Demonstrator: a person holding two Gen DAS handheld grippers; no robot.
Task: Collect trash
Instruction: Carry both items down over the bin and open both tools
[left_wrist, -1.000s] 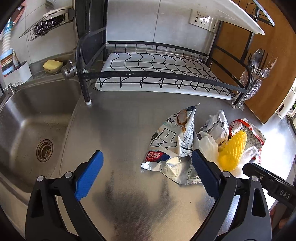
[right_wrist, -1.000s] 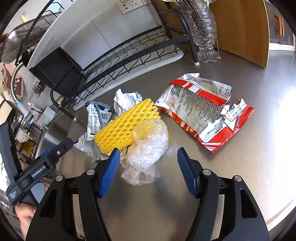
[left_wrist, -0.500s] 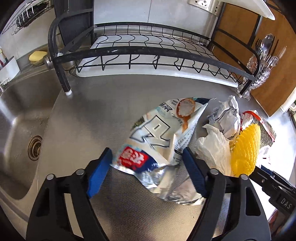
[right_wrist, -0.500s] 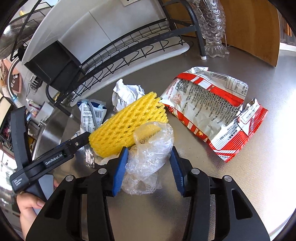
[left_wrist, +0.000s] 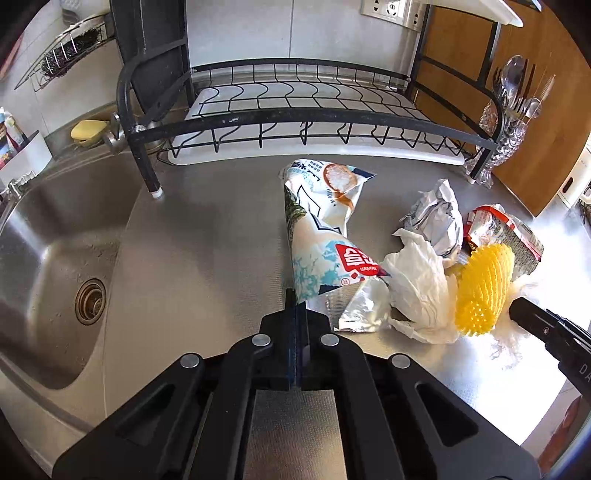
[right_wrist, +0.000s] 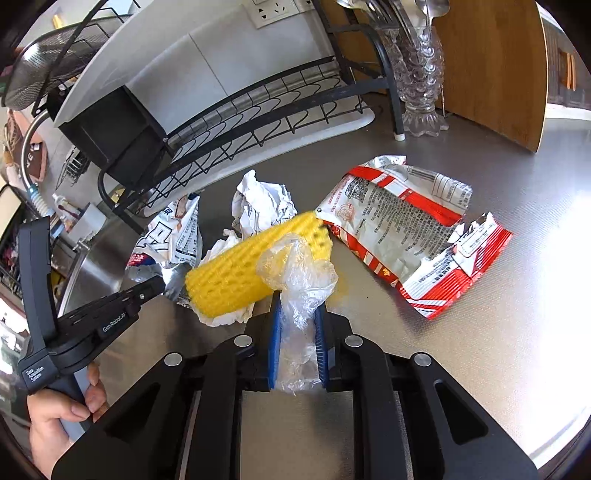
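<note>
With the left gripper (left_wrist: 295, 306) pinching the snack wrapper (left_wrist: 321, 236), long axis toward frame top, the right gripper (right_wrist: 297, 332) has just clamped the clear plastic bag (right_wrist: 299, 280).

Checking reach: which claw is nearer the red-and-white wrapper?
Right. The right claw, shut on the clear plastic bag, sits just beside the red-and-white wrapper; the left claw is beyond the yellow foam net.

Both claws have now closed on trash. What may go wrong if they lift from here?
1. The left claw pinches only an edge of the silver wrapper; it may slip out.
2. The right claw holds thin clear plastic that touches the yellow net; the net may be dragged or fall.
</note>
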